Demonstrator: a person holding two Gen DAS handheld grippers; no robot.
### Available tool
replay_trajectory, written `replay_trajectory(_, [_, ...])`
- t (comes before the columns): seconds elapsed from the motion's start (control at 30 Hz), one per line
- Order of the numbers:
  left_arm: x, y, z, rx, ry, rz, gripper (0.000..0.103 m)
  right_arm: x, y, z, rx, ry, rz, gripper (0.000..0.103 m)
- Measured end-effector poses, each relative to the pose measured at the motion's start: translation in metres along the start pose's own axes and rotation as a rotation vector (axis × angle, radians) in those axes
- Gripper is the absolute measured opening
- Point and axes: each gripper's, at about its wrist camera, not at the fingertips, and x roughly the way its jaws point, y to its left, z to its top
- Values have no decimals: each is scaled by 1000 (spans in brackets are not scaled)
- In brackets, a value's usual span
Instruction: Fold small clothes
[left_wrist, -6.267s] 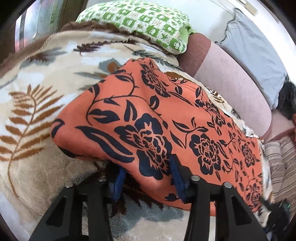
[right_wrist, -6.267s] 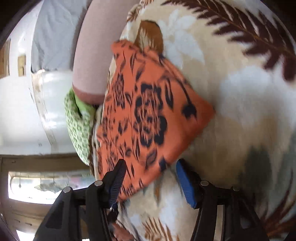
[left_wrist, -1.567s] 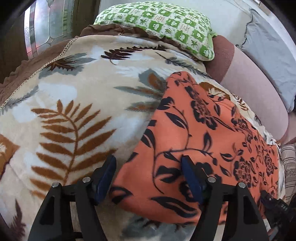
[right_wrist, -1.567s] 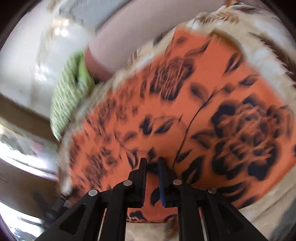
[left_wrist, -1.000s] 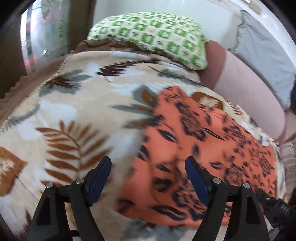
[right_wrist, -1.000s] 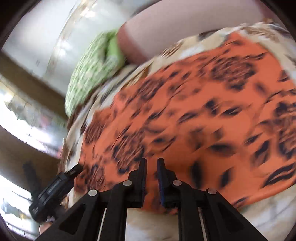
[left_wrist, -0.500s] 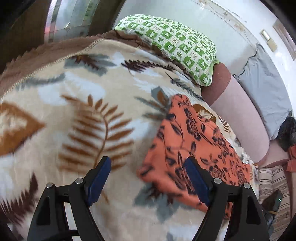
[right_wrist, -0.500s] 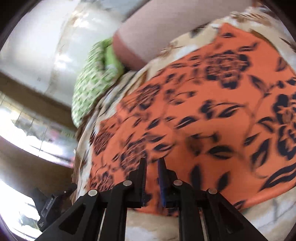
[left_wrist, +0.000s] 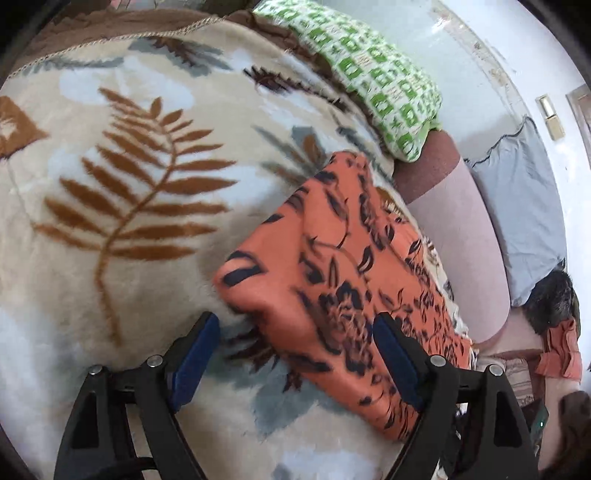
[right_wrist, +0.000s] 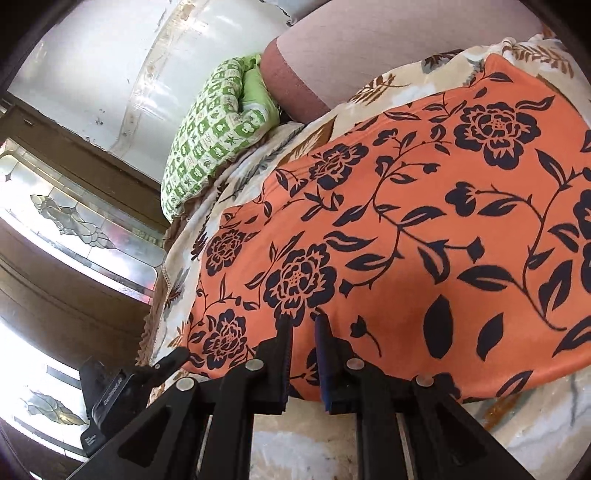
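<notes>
Since 0.5 s ago the left gripper (left_wrist: 291, 343) has swung in toward the garment's near corner; fingers wide apart, holding nothing. Right gripper (right_wrist: 303, 325) stays pinched on the near edge of the orange floral cloth (right_wrist: 424, 229). One cloth, folded flat on the leaf-print blanket (left_wrist: 122, 192), which lies bare to its left. One green checked pillow (left_wrist: 373, 70) and one pink bolster (left_wrist: 454, 229) border the far side.

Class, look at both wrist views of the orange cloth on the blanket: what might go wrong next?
1. The right gripper pinches only the near edge of the orange cloth; it may slip out.
2. The left gripper is open, holding nothing, so a pull could drag the cloth askew across the blanket.
</notes>
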Motion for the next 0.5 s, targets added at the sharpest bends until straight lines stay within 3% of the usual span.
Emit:
replay_trajectory(0.17, [16, -16, -3, 77, -47, -19, 83, -3, -16, 9, 70, -23, 14, 15])
replay_trajectory(0.2, [19, -19, -4, 107, -65, -8, 78, -4, -18, 10, 79, -28, 8, 15])
replay_trajectory(0.27, [26, -21, -3, 136, -74, 20, 44, -2, -23, 12, 93, -27, -9, 15])
replay_trajectory(0.37, [35, -18, 0, 138, -52, 13, 35, 13, -32, 12, 111, 51, -67, 13])
replay_trajectory(0.5, [31, -26, -1, 189, -63, -4, 28, 17, -45, 15, 176, 71, -19, 13])
